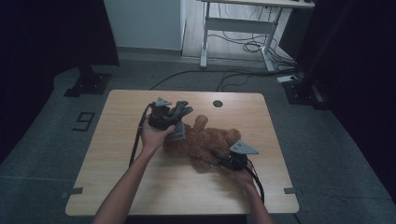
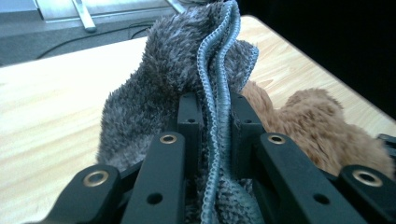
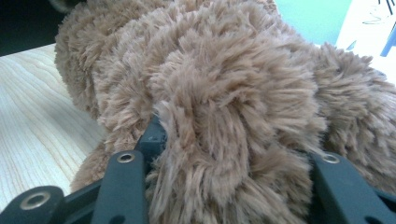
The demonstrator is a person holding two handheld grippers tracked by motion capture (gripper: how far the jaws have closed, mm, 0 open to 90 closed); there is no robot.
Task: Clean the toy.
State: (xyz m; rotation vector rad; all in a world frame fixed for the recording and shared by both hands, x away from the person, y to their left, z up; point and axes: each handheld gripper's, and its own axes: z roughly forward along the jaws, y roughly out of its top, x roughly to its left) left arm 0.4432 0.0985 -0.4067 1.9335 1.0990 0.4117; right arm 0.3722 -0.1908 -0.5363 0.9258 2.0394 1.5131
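A brown teddy bear (image 1: 205, 140) lies in the middle of the wooden table (image 1: 116, 163). My left gripper (image 1: 174, 119) hovers over its far left end, shut on a grey fuzzy cloth (image 1: 180, 112) that hangs from the jaws. In the left gripper view the cloth (image 2: 159, 79) has its stitched hem pinched between the jaws of the left gripper (image 2: 215, 107), with the bear (image 2: 317, 126) to the right. My right gripper (image 1: 222, 156) is at the bear's near right side. In the right gripper view the right gripper (image 3: 233, 144) is shut on a thick lump of the bear's fur (image 3: 210, 70).
The table has a round cable hole (image 1: 217, 103) near its far edge. Beyond it on the floor stand a white desk frame (image 1: 238, 28), loose cables (image 1: 252, 46) and two black stand bases (image 1: 88, 84) (image 1: 303, 91). Bare wood (image 1: 154, 186) lies in front of the bear.
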